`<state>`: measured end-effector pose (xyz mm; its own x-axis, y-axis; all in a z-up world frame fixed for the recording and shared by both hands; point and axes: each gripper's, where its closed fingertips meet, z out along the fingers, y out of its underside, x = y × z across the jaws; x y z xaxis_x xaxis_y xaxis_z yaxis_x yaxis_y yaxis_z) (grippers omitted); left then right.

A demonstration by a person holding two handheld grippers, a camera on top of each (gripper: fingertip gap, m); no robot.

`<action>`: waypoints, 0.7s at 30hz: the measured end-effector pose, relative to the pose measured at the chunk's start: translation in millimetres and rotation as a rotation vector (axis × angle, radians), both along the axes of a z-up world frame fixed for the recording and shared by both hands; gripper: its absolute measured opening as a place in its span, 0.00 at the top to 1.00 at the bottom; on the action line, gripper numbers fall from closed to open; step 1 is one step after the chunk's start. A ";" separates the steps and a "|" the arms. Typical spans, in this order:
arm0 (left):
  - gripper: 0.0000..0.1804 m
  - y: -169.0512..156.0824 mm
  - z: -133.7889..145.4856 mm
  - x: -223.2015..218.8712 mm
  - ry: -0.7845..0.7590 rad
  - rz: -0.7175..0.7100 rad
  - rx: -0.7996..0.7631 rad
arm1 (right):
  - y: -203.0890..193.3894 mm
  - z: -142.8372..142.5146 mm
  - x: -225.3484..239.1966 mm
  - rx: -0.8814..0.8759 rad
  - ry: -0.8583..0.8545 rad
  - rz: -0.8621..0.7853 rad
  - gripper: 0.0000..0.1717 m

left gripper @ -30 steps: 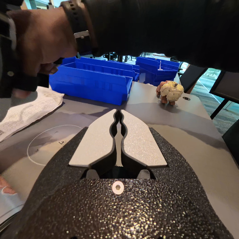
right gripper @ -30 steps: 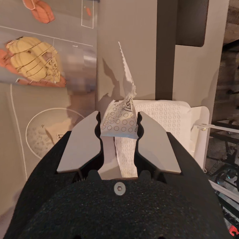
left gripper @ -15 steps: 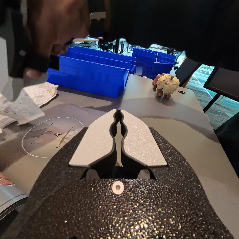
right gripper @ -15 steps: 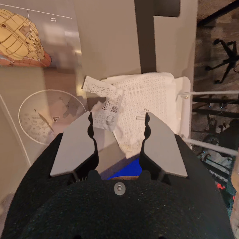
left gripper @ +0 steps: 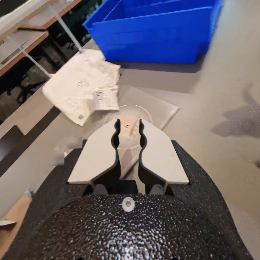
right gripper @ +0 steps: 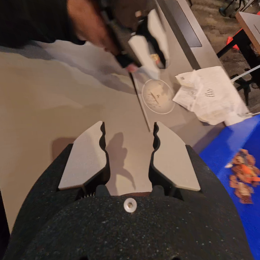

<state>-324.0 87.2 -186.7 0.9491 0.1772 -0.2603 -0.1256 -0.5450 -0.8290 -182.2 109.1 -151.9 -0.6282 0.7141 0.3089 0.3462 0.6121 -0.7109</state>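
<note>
We are over a grey table [right gripper: 42,91] in an office-like room, with dark carpet and chair legs past its far edge. In the left wrist view a sheet [left gripper: 159,109] printed with a white circle [left gripper: 146,112] lies flat just ahead, and a tan sliver [left gripper: 132,127] sits inside that circle. The left gripper [left gripper: 128,122] hovers right over it, its two pale fingers [left gripper: 101,147] a little apart with nothing between them; we see only the printed circle through the gap. At about ten o'clock from those fingers lies a heap of white paper bags [left gripper: 78,90], torn and crumpled, touching the circle's edge, and at twelve to one o'clock stands a blue bin [left gripper: 154,38]. In the right wrist view the right gripper [right gripper: 128,125] is wide apart and bare over plain tabletop, well short of the circle, which lies at one o'clock with the paper heap beside it at two. At three to four o'clock a second blue bin [right gripper: 225,154] holds a blurred pile of orange and brown pieces [right gripper: 244,177]. As far as we can judge, the bags are already opened and dropped, and the sliver on the sheet is untouched by either gripper.
</note>
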 end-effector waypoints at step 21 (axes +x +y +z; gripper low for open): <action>0.75 77.8 -42.1 -123.4 -0.762 0.245 -0.098 | -12.7 -61.6 -0.7 -0.023 0.128 0.002 0.66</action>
